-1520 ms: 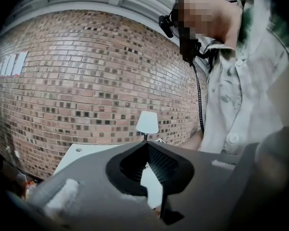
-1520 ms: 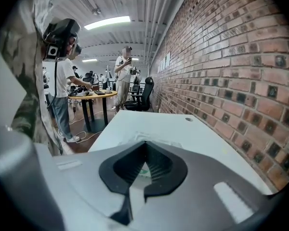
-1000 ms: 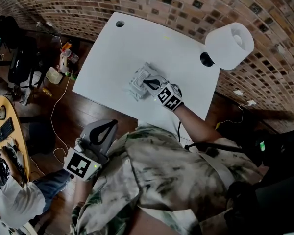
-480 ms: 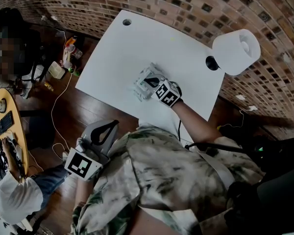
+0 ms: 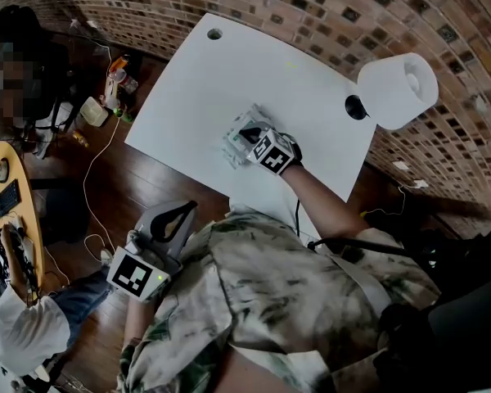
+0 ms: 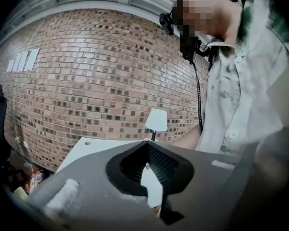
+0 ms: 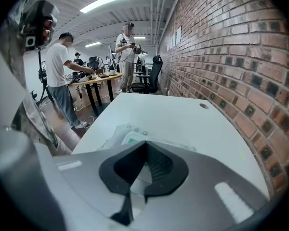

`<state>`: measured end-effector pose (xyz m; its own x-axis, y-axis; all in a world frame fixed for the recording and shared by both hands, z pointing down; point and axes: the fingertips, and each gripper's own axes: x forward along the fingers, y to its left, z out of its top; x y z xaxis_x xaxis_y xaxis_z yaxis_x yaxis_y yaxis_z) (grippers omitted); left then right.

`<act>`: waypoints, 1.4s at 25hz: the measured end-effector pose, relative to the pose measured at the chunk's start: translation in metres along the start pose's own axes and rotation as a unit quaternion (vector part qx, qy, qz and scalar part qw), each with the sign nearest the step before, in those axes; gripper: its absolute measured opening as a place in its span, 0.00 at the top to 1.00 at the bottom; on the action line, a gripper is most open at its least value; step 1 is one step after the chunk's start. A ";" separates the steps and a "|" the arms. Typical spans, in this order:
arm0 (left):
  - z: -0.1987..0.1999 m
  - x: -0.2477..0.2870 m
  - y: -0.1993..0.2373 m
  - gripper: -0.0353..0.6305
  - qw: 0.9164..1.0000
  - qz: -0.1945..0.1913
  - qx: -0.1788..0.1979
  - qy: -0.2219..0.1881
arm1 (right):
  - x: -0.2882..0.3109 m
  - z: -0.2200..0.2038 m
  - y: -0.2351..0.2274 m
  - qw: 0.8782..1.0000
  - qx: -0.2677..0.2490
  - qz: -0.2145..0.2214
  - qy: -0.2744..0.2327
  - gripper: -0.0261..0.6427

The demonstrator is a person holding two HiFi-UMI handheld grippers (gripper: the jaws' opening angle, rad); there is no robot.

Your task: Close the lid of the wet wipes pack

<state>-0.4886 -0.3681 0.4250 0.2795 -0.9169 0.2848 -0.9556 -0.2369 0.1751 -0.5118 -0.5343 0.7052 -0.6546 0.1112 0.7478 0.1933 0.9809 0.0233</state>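
Wet wipes pack (image 5: 236, 140), print unreadable. Right tongs (image 7: 145, 142) closed over it; left tongs (image 6: 147, 141) closed.

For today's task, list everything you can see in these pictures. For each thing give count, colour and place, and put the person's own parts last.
table: one, white, against the brick wall
wet wipes pack: one, white with some green, on the table near its front edge
lamp: one, white shade, at the table's right end
brick wall: one, brown, behind the table
floor: dark wood, left of the table
desk: one, light wood, away from the table, people beside it
office chair: one, black, by the wall
shirt: one, pale, patterned, on the person
left gripper: one, grey, jaws together, off the table
right gripper: one, grey, jaws together, over the pack
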 end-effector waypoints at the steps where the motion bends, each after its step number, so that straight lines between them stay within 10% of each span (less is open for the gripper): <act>1: 0.000 0.000 -0.001 0.94 1.000 -0.001 -0.001 -0.001 | 0.000 0.000 0.000 1.000 0.002 0.001 -0.002 0.97; 18: -0.001 -0.038 -0.020 0.94 1.000 -0.013 0.013 -0.017 | -0.028 0.005 0.012 0.998 0.016 -0.049 -0.031 0.96; 35: -0.028 -0.118 -0.088 0.94 0.996 -0.075 0.042 -0.035 | -0.173 0.057 0.179 0.981 0.026 -0.097 -0.166 0.96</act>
<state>-0.4349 -0.2299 0.4025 0.4157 -0.8886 0.1938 -0.9087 -0.3966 0.1306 -0.4060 -0.3691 0.5424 -0.8788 -0.0417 0.4754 0.0091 0.9945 0.1039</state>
